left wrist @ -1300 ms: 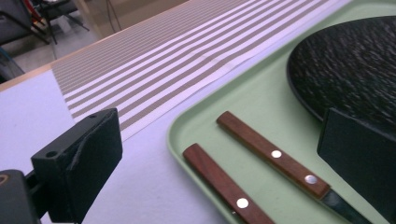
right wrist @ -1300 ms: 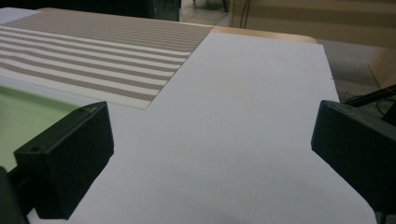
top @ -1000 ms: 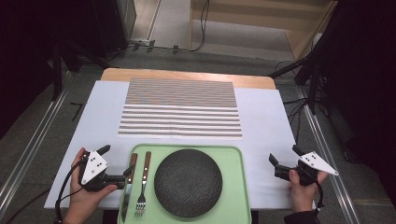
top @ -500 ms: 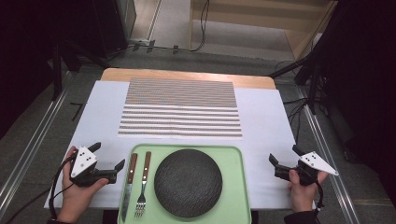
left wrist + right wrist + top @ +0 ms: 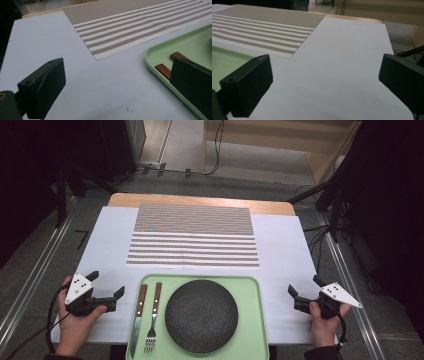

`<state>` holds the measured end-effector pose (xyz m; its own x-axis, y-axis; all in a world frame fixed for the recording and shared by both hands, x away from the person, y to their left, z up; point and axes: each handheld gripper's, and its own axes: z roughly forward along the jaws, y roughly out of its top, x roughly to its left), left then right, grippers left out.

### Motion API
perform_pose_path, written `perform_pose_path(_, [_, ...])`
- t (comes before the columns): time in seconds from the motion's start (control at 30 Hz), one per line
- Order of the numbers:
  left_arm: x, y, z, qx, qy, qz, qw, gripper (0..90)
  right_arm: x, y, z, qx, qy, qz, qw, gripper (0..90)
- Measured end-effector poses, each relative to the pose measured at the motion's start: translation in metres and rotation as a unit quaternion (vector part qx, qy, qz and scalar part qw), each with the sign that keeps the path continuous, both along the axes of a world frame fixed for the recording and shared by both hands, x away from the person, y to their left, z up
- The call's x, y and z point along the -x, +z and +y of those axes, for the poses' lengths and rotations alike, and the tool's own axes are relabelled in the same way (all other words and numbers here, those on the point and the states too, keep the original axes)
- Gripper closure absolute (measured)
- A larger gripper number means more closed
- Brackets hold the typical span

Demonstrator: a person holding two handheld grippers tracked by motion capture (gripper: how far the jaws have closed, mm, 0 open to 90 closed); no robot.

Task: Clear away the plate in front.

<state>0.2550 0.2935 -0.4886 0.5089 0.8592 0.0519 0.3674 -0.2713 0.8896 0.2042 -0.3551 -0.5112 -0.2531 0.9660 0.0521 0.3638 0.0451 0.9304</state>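
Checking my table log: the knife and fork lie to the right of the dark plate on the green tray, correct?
Not quite. The high view shows the knife and fork lying left of the dark plate on the green tray.

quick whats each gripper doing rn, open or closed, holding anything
Left gripper: open, holding nothing, beside the green tray.
Right gripper: open, holding nothing, over the white table cover.
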Motion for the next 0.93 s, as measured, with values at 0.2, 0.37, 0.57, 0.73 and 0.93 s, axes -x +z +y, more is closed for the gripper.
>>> perform_pose_path(0.2, [-0.002, 0.000, 0.009, 0.017, 0.010, 0.006, 0.9998, 0.0, 0.000, 0.000, 0.000, 0.000, 0.000, 0.000, 1.0000, 0.0])
perform_pose_path(0.37, [-0.003, -0.002, 0.011, 0.025, 0.011, 0.011, 0.9996, 0.0, 0.000, 0.000, 0.000, 0.001, 0.002, 0.000, 1.0000, 0.0])
perform_pose_path(0.57, [-0.002, -0.003, 0.012, 0.030, 0.006, 0.013, 0.9994, 0.0, 0.000, 0.000, 0.000, 0.002, 0.002, 0.001, 1.0000, 0.0])
perform_pose_path(0.73, [-0.002, -0.003, 0.012, 0.030, 0.006, 0.014, 0.9994, 0.1, -0.001, -0.001, 0.001, 0.003, 0.002, 0.001, 1.0000, 0.0])
perform_pose_path(0.93, [-0.003, -0.003, 0.010, 0.025, 0.007, 0.018, 0.9995, 0.1, -0.002, -0.002, 0.001, 0.002, 0.002, 0.007, 1.0000, 0.0])
